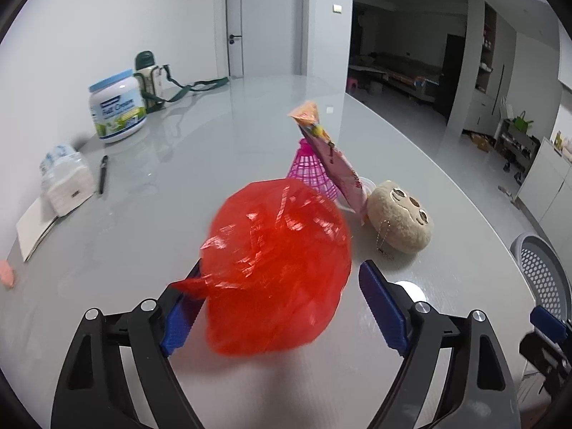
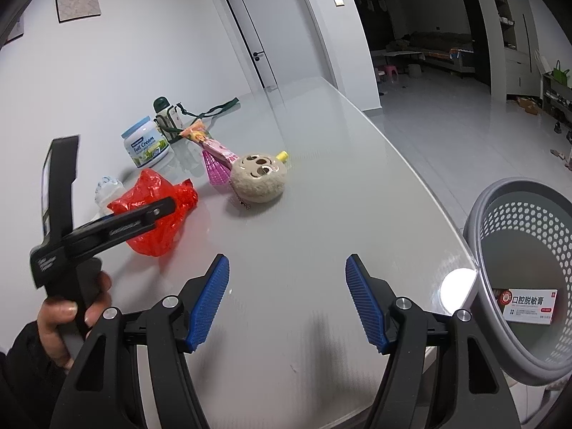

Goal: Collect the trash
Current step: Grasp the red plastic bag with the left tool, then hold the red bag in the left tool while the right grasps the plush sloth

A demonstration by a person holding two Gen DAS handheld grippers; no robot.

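A crumpled red plastic bag lies on the grey table between the fingers of my left gripper. The left pad touches the bag; a gap shows between the bag and the right pad. In the right wrist view the left gripper reaches over the red bag, held by a hand. My right gripper stands open over bare table with nothing between its fingers. A pink snack wrapper leans on a pink shuttlecock behind the bag.
A grey perforated basket stands off the table's right edge with a white box in it. A plush toy sits right of the bag. At the far left are a milk powder tin, a strapped bottle, tissues, a pen.
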